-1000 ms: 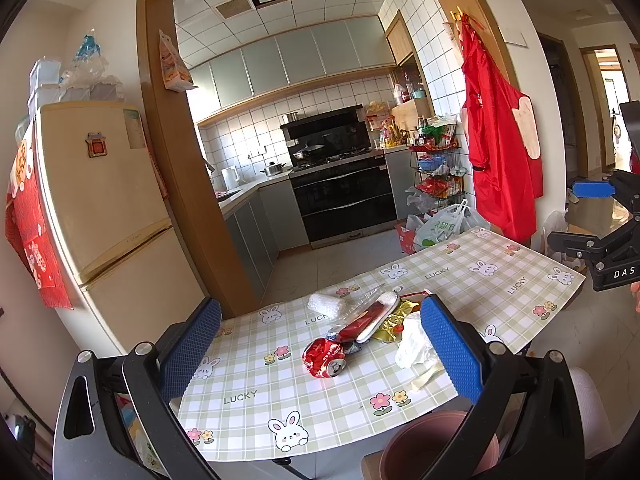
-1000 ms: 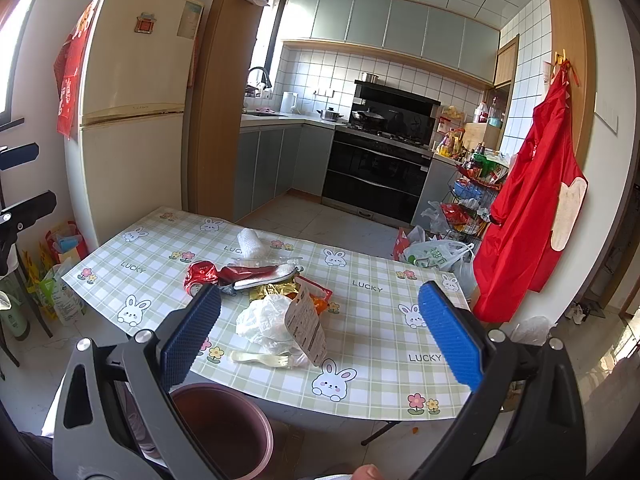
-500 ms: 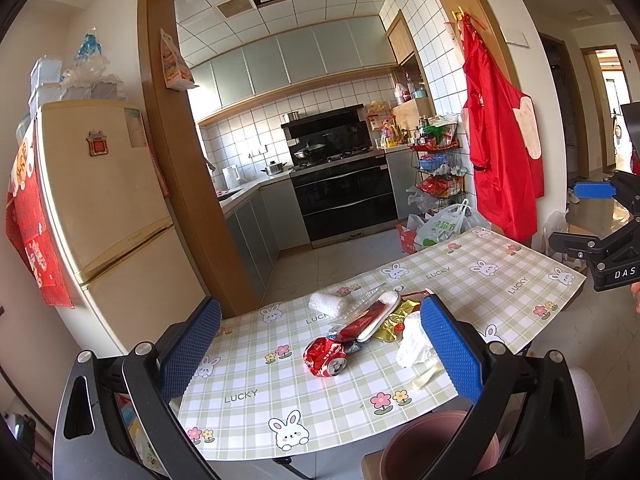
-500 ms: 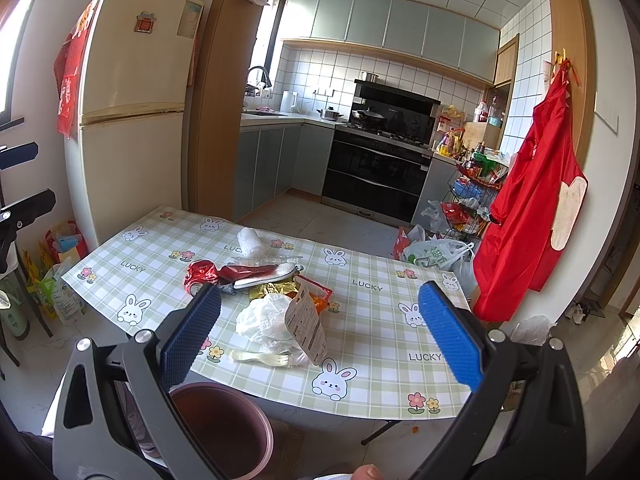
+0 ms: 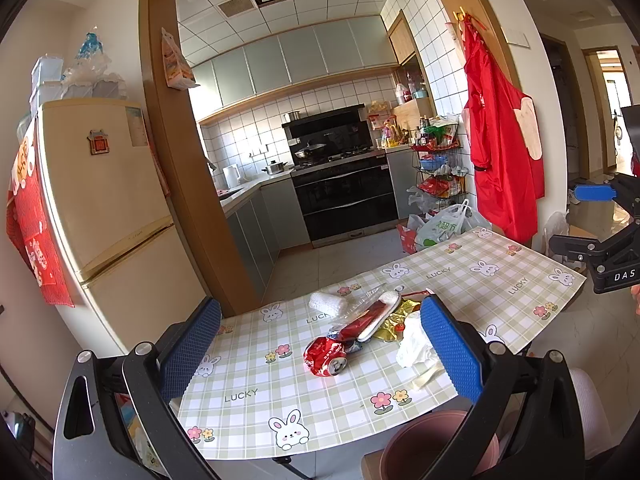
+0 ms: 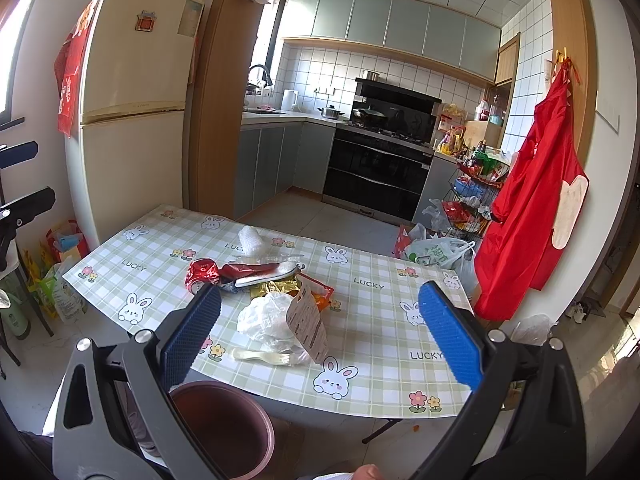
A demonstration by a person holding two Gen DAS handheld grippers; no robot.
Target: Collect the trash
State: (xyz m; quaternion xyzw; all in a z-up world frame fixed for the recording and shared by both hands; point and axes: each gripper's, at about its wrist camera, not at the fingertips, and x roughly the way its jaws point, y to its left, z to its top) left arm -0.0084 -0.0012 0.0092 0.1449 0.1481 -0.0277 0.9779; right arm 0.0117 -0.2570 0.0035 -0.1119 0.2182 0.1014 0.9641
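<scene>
A pile of trash lies mid-table: a crushed red can [image 5: 325, 356] [image 6: 201, 273], a red and silver wrapper [image 5: 372, 314] [image 6: 262, 271], gold foil [image 5: 390, 326], a white plastic bag [image 5: 414, 340] [image 6: 266, 316], a card tag [image 6: 307, 324], a plastic fork [image 6: 262, 357] and a white foam wad [image 5: 327, 303] [image 6: 251, 240]. My left gripper [image 5: 320, 356] is open, held above the near table edge facing the can. My right gripper [image 6: 318, 334] is open too, above the bag. A pink-brown bin [image 5: 424, 444] [image 6: 228, 416] stands below the table's near edge.
The table [image 5: 248, 384] [image 6: 376, 304] wears a green check cloth with rabbits. Behind it are a fridge [image 5: 100, 200], a wooden pillar [image 6: 216, 100], the kitchen stove [image 6: 380, 160], a wire rack with bags on the floor [image 6: 460, 216] and a red apron [image 6: 532, 216] on the wall.
</scene>
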